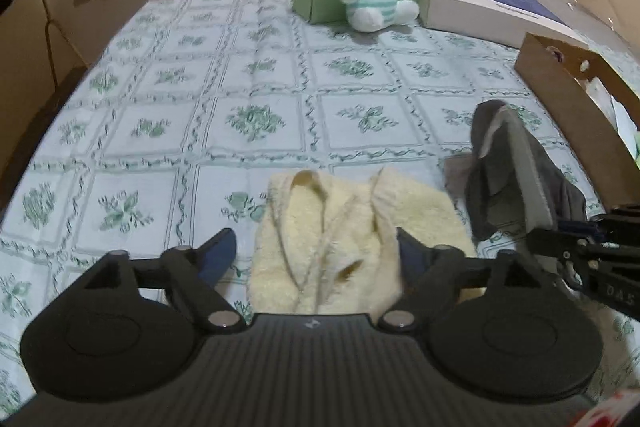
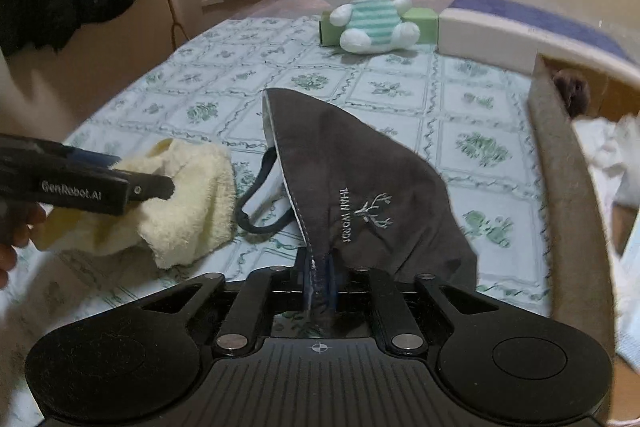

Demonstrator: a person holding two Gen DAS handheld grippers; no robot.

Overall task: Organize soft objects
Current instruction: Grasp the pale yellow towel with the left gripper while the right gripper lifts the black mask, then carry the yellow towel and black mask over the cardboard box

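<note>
Grey mask pinched, cream towel not yet gripped.

Your right claw (image 2: 319, 269) is closed on the grey face mask (image 2: 360, 187) at centre frame; your left claw (image 1: 316, 251) spreads wide around the cream towel (image 1: 352, 227) lying at lower centre. Both look bound for the cardboard box (image 2: 568, 187) at right, which already holds some items.

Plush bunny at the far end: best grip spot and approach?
Grip the plush bunny at its striped torso, coming from the front with fingers on either side. It sits upright facing the cameras, green box behind it, and the torso is narrower than the head.
</note>
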